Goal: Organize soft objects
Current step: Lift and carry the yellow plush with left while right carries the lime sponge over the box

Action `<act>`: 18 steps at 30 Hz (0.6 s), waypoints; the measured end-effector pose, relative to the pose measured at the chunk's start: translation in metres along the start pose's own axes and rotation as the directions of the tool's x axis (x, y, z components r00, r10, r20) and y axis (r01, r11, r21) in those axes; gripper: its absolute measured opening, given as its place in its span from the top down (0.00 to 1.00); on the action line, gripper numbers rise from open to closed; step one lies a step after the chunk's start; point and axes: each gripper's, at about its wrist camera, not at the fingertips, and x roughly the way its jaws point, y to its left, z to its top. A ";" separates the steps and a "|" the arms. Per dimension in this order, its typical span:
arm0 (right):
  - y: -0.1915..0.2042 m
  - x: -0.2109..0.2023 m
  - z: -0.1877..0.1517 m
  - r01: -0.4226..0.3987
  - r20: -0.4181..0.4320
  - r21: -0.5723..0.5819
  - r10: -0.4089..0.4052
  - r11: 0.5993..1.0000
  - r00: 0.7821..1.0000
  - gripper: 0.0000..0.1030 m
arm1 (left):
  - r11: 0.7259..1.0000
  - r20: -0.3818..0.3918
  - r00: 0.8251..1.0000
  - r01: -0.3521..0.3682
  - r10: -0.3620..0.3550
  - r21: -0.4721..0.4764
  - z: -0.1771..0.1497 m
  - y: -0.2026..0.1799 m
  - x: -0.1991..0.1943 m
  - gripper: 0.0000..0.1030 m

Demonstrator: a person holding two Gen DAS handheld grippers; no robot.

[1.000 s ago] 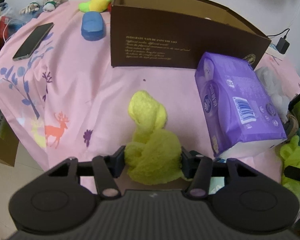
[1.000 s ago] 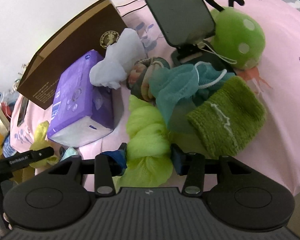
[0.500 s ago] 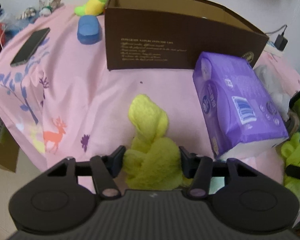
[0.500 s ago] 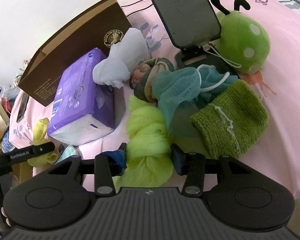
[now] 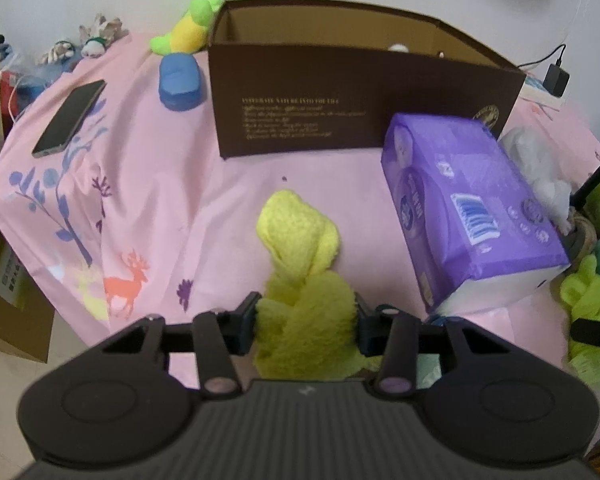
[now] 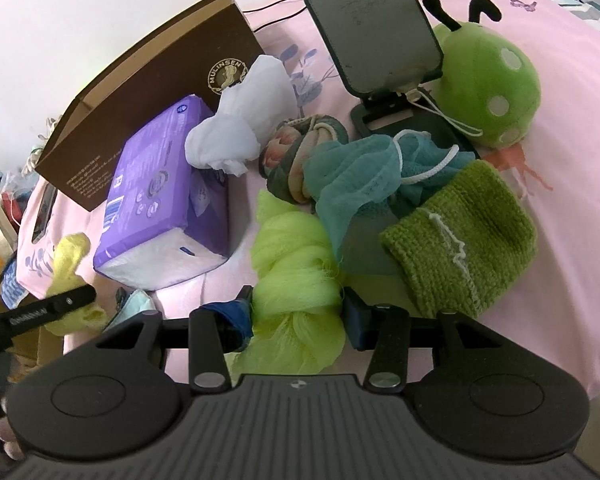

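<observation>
between brown box [image 5: 364, 100] and yellow cloth [image 5: 300, 264]: bare pink sheet [image 5: 160, 200].

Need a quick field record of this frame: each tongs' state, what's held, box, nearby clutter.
left tongs: jaws have just been closing, pressing on yellow fuzzy cloth
right tongs: jaws have just been closing, clamped on lime mesh sponge
brown box: open top, behind the cloth
tissue pack: purple, in front of box
surface: pink printed sheet

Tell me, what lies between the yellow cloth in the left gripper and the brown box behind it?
Nothing but bare pink tablecloth between the yellow cloth and the brown box, as the left wrist view shows.
</observation>
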 end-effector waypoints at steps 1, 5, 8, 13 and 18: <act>-0.002 0.000 0.001 -0.010 -0.007 0.021 0.010 1.000 1.000 0.72 | 1.000 0.004 1.000 0.002 -0.002 0.003 0.001 0.000 -0.003 0.55; -0.007 0.000 0.003 -0.075 -0.040 0.102 0.080 0.992 0.996 0.73 | 1.000 0.022 1.000 0.008 -0.008 0.005 0.004 0.002 -0.012 0.55; -0.002 -0.004 0.005 -0.120 -0.045 0.106 0.125 0.987 0.991 0.73 | 1.000 0.028 1.000 0.006 -0.006 -0.001 0.007 0.004 -0.016 0.55; 0.012 -0.016 0.012 -0.171 -0.017 0.079 0.172 0.982 0.985 0.73 | 0.999 0.040 0.999 0.029 -0.028 -0.024 0.016 0.009 -0.024 0.55; 0.020 -0.022 0.021 -0.197 0.019 0.070 0.196 0.978 0.980 0.73 | 0.998 0.078 0.995 0.061 -0.059 -0.019 0.029 0.010 -0.040 0.55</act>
